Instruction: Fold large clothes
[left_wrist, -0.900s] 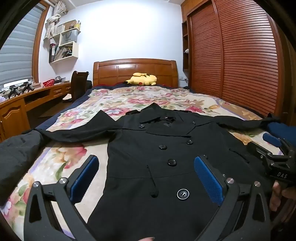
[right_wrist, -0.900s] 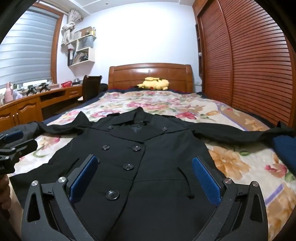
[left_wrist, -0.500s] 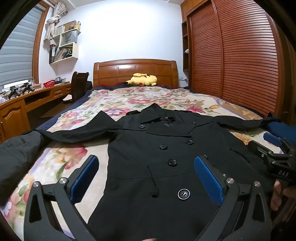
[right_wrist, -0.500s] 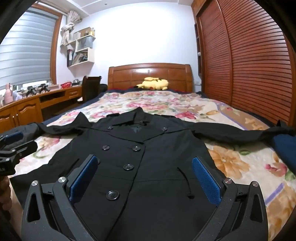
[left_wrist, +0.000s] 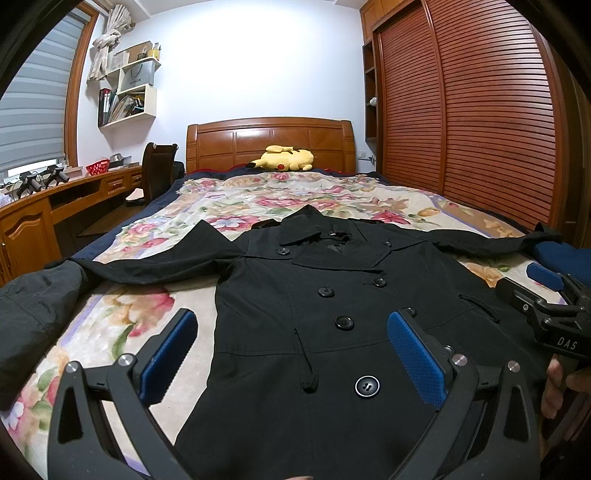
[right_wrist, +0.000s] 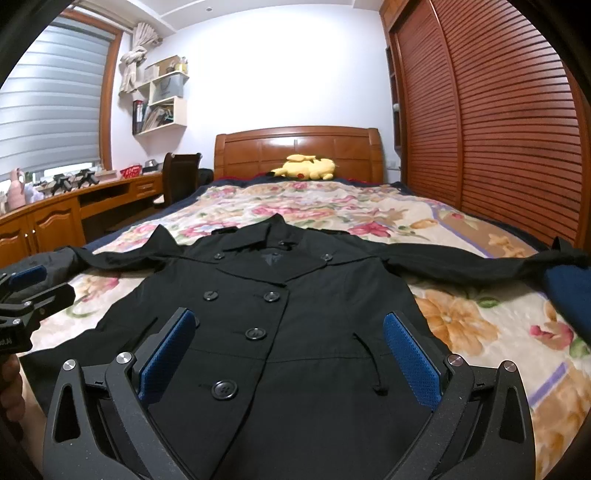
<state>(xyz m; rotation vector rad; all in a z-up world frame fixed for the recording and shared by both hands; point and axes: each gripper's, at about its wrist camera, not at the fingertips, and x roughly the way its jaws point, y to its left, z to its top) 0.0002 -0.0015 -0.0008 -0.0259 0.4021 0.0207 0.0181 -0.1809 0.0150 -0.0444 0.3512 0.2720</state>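
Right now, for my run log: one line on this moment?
coat: flat on bed, unfolded | left gripper: open, empty | right gripper: open, empty

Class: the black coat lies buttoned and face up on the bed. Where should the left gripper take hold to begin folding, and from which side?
Probably the cuff end of the coat's left-hand sleeve. It lies spread flat toward the bed's left edge, so the open left gripper should come in low from that side, pinching the thin layer.

twin low wrist views, shared coat (left_wrist: 332, 332)
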